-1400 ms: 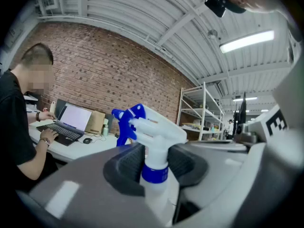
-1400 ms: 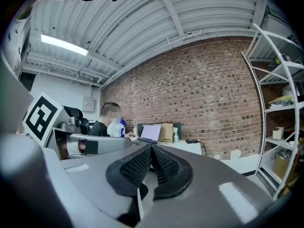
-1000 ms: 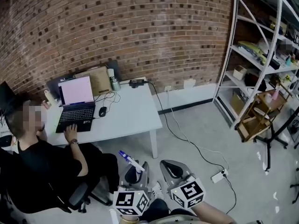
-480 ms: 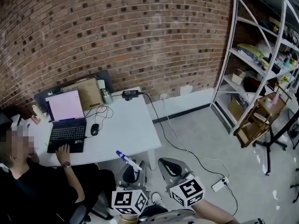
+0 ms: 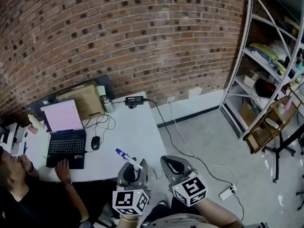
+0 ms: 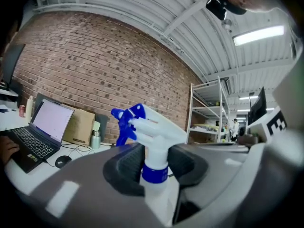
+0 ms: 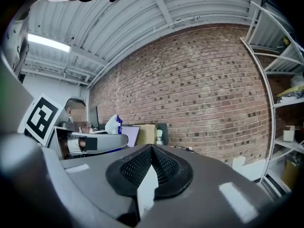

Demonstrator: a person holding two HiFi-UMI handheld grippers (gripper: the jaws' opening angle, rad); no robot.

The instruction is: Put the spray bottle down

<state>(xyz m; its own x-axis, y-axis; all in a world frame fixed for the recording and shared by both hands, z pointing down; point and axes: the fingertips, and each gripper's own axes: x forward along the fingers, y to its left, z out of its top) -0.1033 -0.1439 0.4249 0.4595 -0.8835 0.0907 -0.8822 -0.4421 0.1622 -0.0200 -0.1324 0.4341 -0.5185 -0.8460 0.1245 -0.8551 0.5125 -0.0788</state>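
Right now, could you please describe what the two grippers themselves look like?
The left gripper and the right gripper both have smooth, rounded grey jaw shells lined with black ribbed pads. Each carries a white cube printed with black square markers.

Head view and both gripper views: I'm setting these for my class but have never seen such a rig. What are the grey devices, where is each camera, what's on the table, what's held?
There is no robot: a person holds a grey two-jaw gripper in each hand. The head view looks down from that person's head; each gripper view rides on one gripper, looking along its jaws. The left gripper grips the neck of a white plastic spray bottle with a blue nozzle. The right gripper is empty, jaws together. The white table holds an open black laptop, a black mouse, a brown cardboard box and a metal flask; another person sits there.
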